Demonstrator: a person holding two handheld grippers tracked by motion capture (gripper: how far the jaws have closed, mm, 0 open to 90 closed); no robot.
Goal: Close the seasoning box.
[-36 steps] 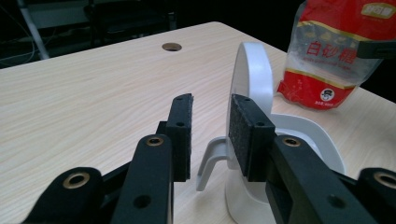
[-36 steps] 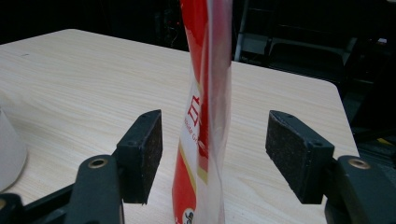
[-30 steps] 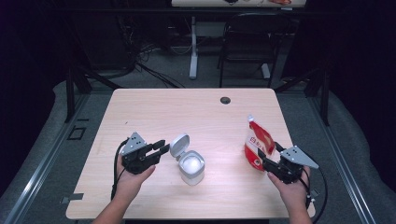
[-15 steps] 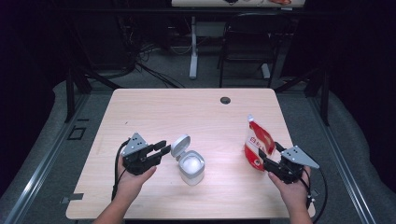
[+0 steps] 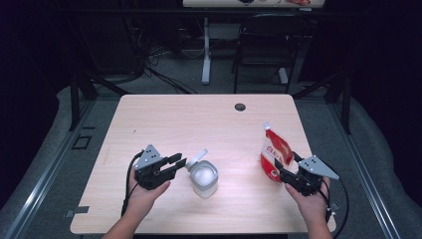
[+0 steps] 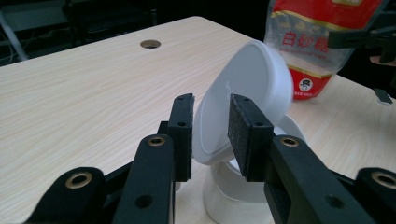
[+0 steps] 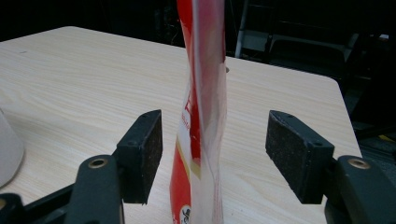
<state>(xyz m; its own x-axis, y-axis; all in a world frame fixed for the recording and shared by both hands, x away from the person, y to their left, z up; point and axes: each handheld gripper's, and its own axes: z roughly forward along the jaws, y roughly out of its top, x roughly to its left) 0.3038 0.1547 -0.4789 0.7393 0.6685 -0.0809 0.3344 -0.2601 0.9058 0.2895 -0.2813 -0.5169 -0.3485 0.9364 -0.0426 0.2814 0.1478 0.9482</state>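
Note:
A white jar point(image 5: 204, 180) with white contents stands near the table's front middle, its flip lid point(image 5: 197, 158) tilted up to the left. My left gripper point(image 5: 178, 161) is shut on that lid point(image 6: 252, 79); its pads point(image 6: 184, 126) sit on either side of the lid's lower edge, above the jar point(image 6: 238, 200). A red and white pouch point(image 5: 274, 151) stands upright at the right. My right gripper point(image 5: 287, 164) is open, and the pouch point(image 7: 203, 93) stands between its jaws without touching either pad point(image 7: 299, 149).
The light wooden table point(image 5: 189, 119) has a cable hole point(image 5: 240, 106) at the back middle. A dark chair point(image 5: 268, 45) and desk legs stand beyond the far edge. The jar's side point(image 7: 7, 149) is to the left of the right gripper.

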